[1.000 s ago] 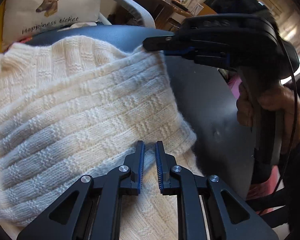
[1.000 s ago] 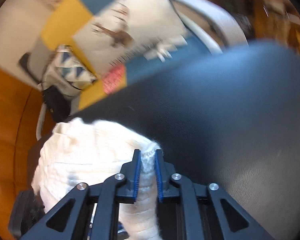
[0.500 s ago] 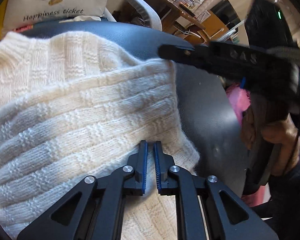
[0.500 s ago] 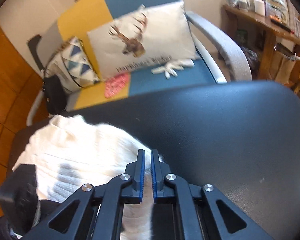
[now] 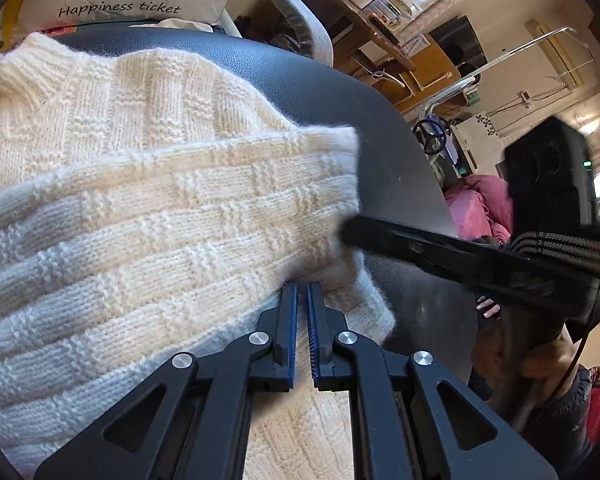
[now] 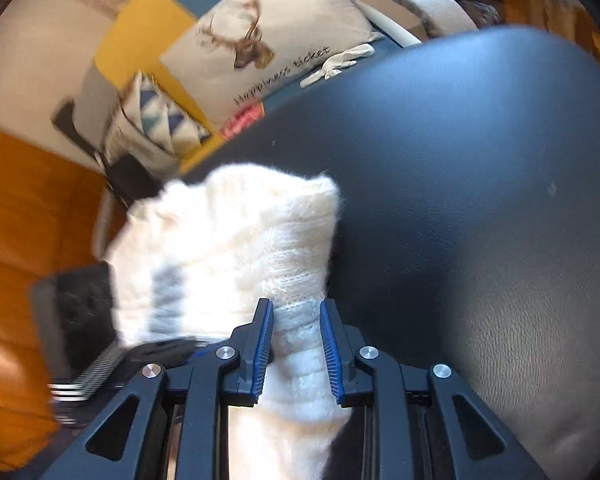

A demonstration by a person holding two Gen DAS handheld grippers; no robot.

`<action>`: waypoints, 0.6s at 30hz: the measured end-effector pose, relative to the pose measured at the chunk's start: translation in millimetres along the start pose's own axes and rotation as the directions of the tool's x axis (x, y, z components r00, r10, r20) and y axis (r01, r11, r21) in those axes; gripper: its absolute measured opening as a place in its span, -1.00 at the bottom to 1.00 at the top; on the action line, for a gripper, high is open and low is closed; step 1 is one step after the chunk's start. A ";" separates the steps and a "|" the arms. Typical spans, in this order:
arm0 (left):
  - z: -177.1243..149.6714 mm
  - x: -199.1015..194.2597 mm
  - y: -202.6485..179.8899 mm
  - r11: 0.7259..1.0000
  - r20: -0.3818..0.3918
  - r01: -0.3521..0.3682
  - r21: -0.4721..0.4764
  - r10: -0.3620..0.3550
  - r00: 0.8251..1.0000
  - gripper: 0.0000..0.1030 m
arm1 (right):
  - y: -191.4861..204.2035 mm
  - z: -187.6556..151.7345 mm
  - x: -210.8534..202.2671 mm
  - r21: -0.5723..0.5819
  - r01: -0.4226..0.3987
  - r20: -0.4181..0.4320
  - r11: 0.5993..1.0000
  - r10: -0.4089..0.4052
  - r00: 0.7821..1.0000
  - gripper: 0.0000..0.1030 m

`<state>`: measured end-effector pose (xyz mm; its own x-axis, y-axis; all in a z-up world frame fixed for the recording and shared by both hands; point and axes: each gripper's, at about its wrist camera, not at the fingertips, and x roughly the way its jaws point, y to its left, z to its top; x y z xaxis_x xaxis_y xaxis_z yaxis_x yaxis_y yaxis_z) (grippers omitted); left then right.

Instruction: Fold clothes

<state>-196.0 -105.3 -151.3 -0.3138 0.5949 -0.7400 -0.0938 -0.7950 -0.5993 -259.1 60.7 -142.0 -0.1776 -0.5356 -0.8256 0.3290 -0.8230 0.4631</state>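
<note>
right tongs point(image 6: 296, 344) parted, seemingly straddling sweater point(image 6: 236, 240)

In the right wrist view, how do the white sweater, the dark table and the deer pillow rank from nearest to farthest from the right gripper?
1. White sweater: a fold lies between the fingers of the right gripper, whose jaws have just been opening.
2. Dark table: under the sweater, spreading right and ahead.
3. Deer pillow: beyond the table's far edge, on the sofa.

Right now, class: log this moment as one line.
left gripper: shut, over cream knitted sweater | right gripper: opening around sweater fold | surface: black table
</note>
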 end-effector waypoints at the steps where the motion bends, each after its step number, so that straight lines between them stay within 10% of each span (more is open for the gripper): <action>1: 1.0 0.8 -0.6 1.000 0.004 -0.006 0.007 0.006 1.000 -0.87 | 9.2 -0.7 0.7 -0.067 0.077 0.034 0.995 -0.075 0.997 -0.69; 4: -0.6 0.4 -1.1 1.000 0.011 -0.015 0.017 0.015 1.000 -0.87 | 21.7 3.4 14.4 -0.155 0.234 0.054 0.960 -0.229 0.972 -0.75; 12: 7.7 5.4 3.8 1.000 0.006 0.020 -0.015 -0.020 1.000 -0.88 | 30.1 15.6 -26.8 -0.091 0.108 0.138 0.990 -0.095 0.986 -0.74; 18: 11.4 6.7 1.0 1.000 0.010 0.014 -0.022 -0.014 1.000 -0.88 | 29.3 38.6 24.0 -0.084 0.193 0.029 0.978 -0.191 0.981 -0.76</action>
<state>-209.0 -103.5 -153.3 -0.3216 0.6045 -0.7288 -0.0772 -0.7839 -0.6161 -289.5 16.5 -135.8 -0.2642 -0.3734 -0.8892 0.3652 -0.8921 0.2661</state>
